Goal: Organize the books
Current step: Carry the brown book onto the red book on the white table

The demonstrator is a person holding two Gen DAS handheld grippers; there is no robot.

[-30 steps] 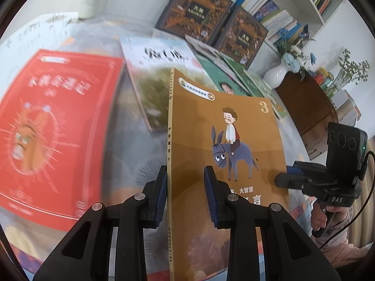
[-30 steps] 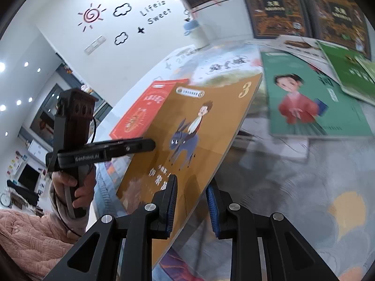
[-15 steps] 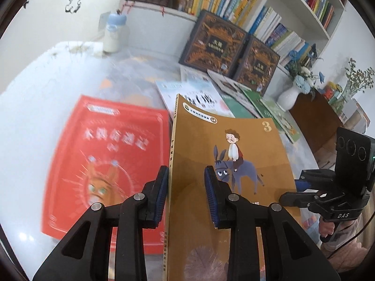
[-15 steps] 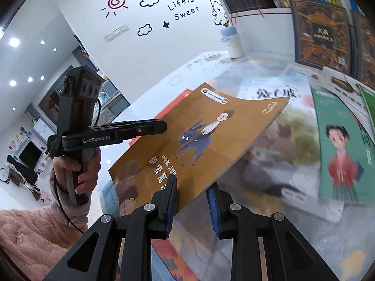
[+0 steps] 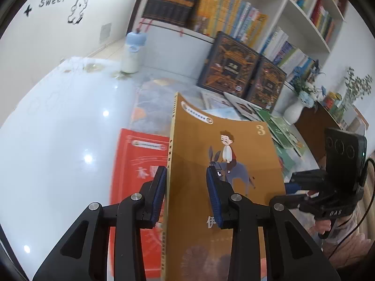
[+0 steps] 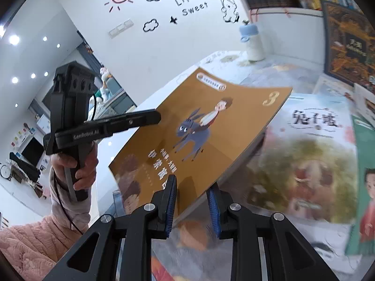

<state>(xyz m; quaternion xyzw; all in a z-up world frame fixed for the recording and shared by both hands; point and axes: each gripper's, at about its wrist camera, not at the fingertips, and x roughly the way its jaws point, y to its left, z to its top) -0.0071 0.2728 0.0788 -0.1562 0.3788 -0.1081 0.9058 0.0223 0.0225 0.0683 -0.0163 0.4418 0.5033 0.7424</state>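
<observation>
Both grippers and the brown book have lifted off the worktop since a second ago; more wall and shelving now shows, and the red book that filled the left wrist view earlier is now small, flat on the worktop left of and below the brown book's spine.

Bookshelf at back, packed with upright books; wall decal reads "Life is Sweet" with sun and clouds. Two dark ornate books lean against the shelf base. A white bottle with a blue cap stands on the worktop near the wall. A pale picture book with large Chinese title lies flat under the raised book; a green book lies at its right.

Brown book is held in the air between the two grippers, cover up, showing a boy on a donkey, a gold "3" at the top corner, and Chinese title text.

Left gripper: jaws straddle the spine edge and are opening, right pad over the cover; no clear press. Labelled "GenRobot.AI" in the right wrist view.

Right gripper: jaws narrow, straddling the lower edge of the book, gripping it. Labelled "DAS" in the left wrist view.

A hand in a pink sleeve holds the left gripper's handle.
</observation>
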